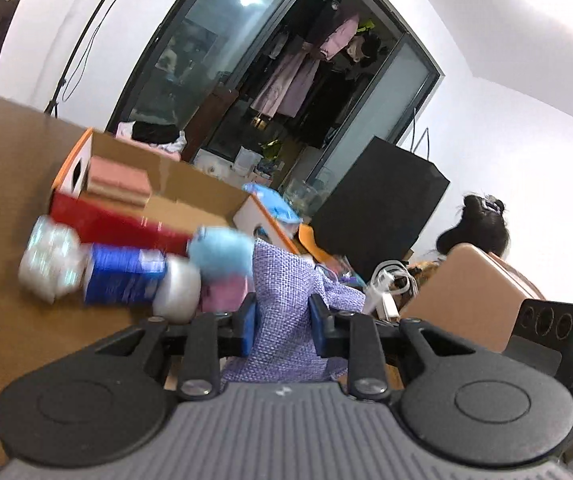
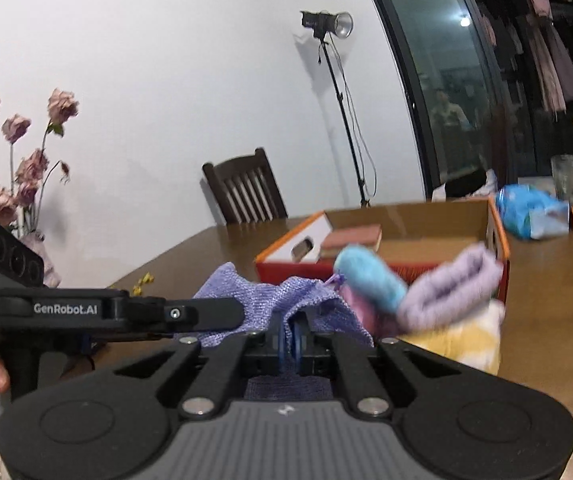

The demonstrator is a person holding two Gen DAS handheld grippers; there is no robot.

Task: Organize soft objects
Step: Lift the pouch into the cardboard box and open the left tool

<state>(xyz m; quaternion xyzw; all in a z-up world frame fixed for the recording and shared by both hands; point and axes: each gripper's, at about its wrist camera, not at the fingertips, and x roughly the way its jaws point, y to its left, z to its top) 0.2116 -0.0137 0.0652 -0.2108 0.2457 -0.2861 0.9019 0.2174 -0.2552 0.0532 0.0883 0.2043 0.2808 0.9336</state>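
Two grippers pinch one lilac woven pouch [image 1: 282, 304] above the brown table [image 1: 2, 184]. On the left, the left gripper [image 1: 283, 326] has its blue pads [image 1: 247, 330] squeezing a bunched fold of the pouch. On the right, the right gripper [image 2: 291, 342] is clamped tight on another edge of it. Beyond the pouch lie a blue fluffy roll [image 2: 370, 278], a lilac rolled towel [image 2: 450, 290] and, farther off, an open cardboard box [image 2: 410, 216].
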